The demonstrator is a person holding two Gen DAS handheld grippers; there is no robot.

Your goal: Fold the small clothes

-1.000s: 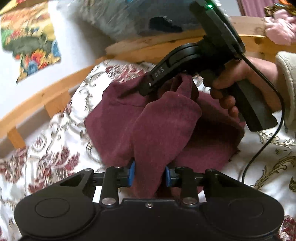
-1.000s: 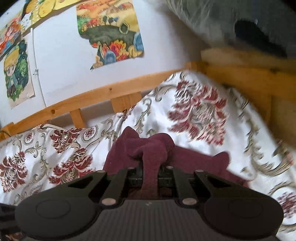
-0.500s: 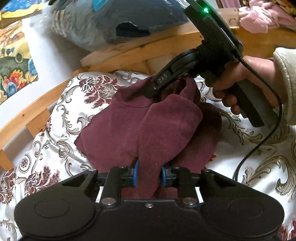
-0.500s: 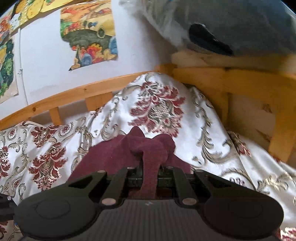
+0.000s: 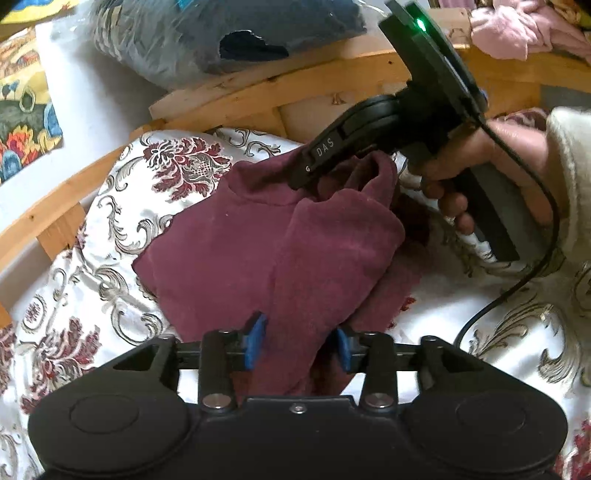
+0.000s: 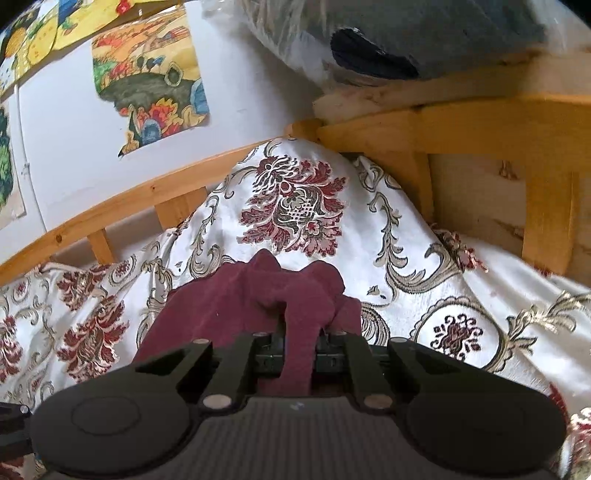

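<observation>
A small maroon garment (image 5: 251,254) lies bunched on the floral bedspread (image 5: 110,240). My left gripper (image 5: 297,341) has its blue pads spread apart around a fold of the cloth, which runs loosely between them. My right gripper (image 6: 298,349) is shut on another fold of the maroon garment (image 6: 229,310). In the left wrist view the right gripper (image 5: 306,173) grips the garment's far edge and lifts it slightly. A hand (image 5: 491,173) holds it.
A wooden bed rail (image 6: 122,210) runs along the wall, and a wooden frame (image 6: 480,122) stands at the head. A blue bundle in plastic (image 5: 207,40) lies on the frame. Pink clothes (image 5: 517,33) sit at far right. A cable (image 5: 517,284) trails over the bedspread.
Both grippers have carried the garment towards the head of the bed. The left gripper's pads have spread wider around the cloth. The right gripper stays shut on its fold.
</observation>
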